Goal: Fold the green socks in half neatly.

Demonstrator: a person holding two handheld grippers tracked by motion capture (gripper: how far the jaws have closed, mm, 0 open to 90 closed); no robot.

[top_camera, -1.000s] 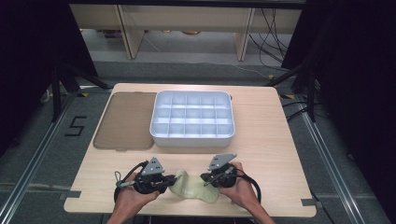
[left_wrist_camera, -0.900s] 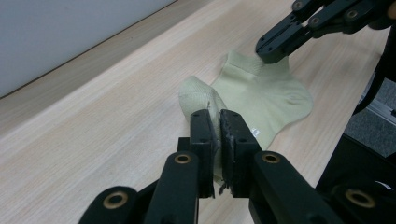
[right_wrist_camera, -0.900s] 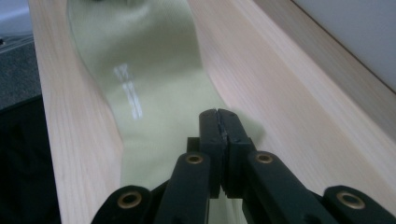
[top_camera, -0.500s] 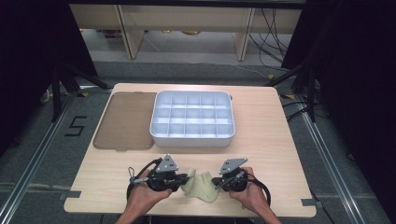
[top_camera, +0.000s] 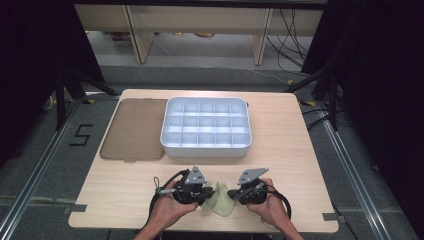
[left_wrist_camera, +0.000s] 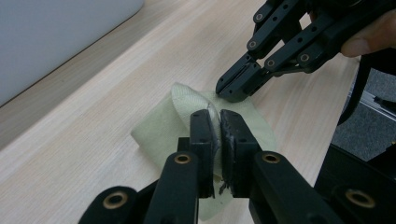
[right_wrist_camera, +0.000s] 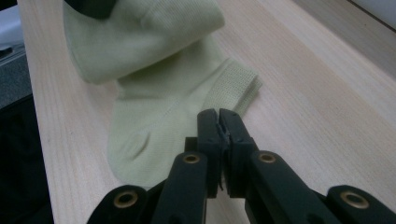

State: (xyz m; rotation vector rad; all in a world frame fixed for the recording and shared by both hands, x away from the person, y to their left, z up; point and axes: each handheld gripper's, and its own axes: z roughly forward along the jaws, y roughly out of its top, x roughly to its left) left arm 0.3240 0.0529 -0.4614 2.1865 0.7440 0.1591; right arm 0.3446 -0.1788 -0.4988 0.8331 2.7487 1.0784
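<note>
A pale green sock lies on the wooden table near its front edge, between my two grippers. My left gripper is shut on one end of the sock, with thin fabric pinched between its jaws, and that end is folded over the rest. The held fold hangs from the left gripper in the right gripper view. My right gripper rests its tips at the ribbed cuff. Its jaws have just eased apart a hair and still look shut, with no fabric visibly between them.
A white tray of several compartments stands at mid-table behind the grippers. A flat brown lid lies to its left. The table's front edge runs just below my hands.
My left gripper has moved rightwards with the sock's end, folding it over toward the right gripper. The right gripper has shifted slightly right and down. The sock now looks narrower and bunched.
</note>
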